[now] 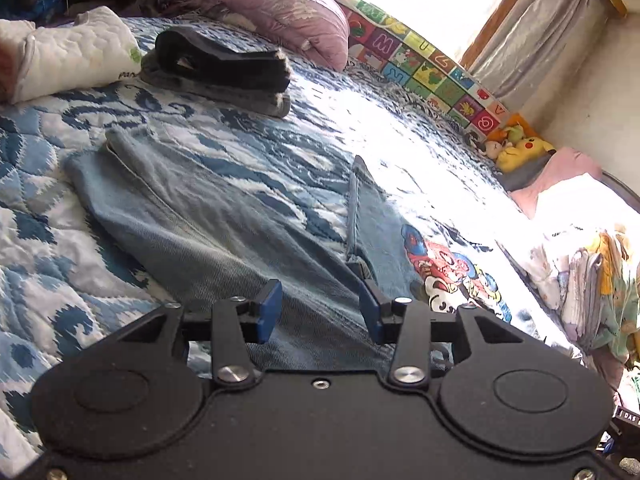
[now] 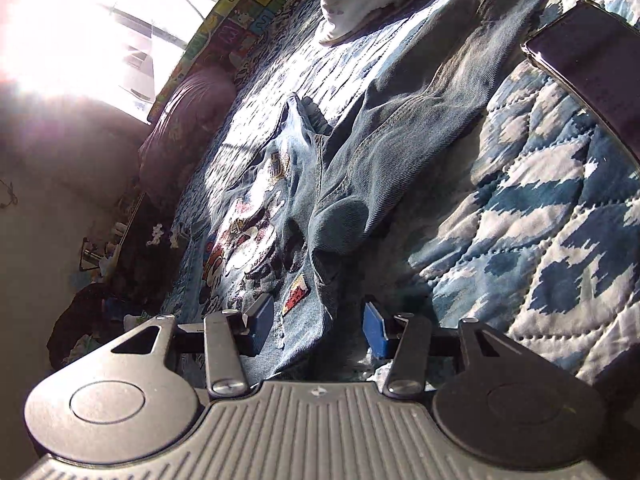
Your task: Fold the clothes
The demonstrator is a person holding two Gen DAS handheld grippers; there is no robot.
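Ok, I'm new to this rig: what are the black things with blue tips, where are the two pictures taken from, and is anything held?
No robot arm here: a person carries two hand-held grippers, each with a camera looking along its jaws. One picture comes from the left gripper, the other from the right gripper. Both sets of blue-padded jaws stand open, holding nothing. Beneath them a denim jacket with cartoon patches lies spread on a blue-and-white quilt. Further back sit a stack of folded dark clothes and a white pillow.

A purple pillow (image 1: 288, 8), yellow plush toy (image 1: 524, 152) and alphabet mat (image 1: 420, 60) edge the quilt (image 1: 36, 216).
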